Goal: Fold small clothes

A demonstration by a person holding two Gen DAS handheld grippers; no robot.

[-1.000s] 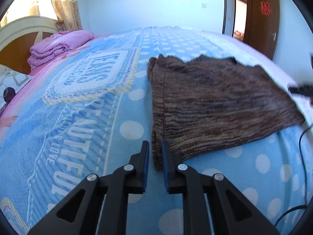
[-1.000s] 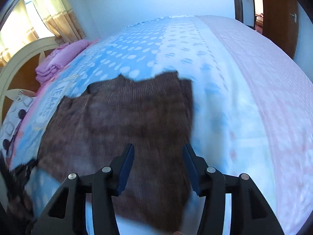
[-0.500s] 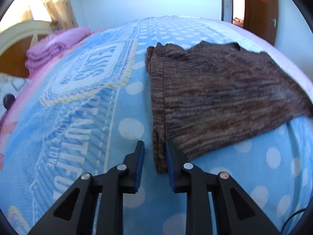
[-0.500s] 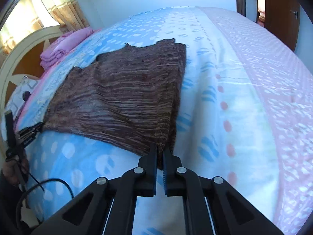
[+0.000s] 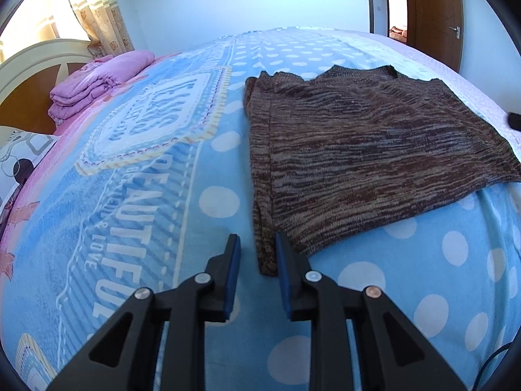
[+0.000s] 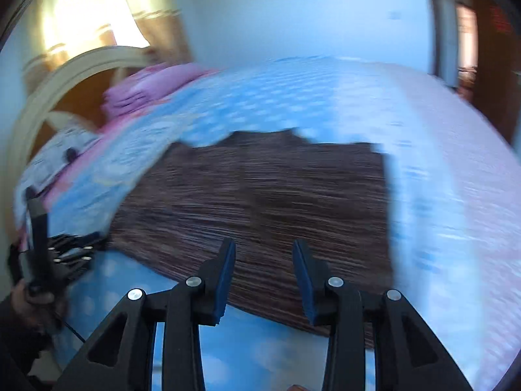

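Observation:
A brown knitted garment point(image 5: 364, 150) lies spread flat on the blue dotted bedspread point(image 5: 136, 195). My left gripper point(image 5: 257, 244) hovers at its near left corner, jaws a little apart. The corner's edge strip shows between the fingers and the pads do not press it. The right wrist view is blurred by motion. There my right gripper point(image 6: 263, 254) is above the garment's point(image 6: 276, 195) near hem with its jaws opening, and nothing is pinched between them. At that view's left edge the left gripper point(image 6: 55, 254) sits at the garment's corner, held by a hand point(image 6: 29, 296).
A folded pink quilt point(image 5: 97, 81) and a patterned pillow point(image 5: 22, 156) lie by the cream headboard point(image 5: 32, 62) at the far left. A brown door point(image 5: 433, 16) stands at the back right. A black cable point(image 5: 488, 365) runs off the bed's near right edge.
The right gripper, shut on the garment's near right corner half a second ago, has let go and swung left over the hem. The left jaws have widened slightly.

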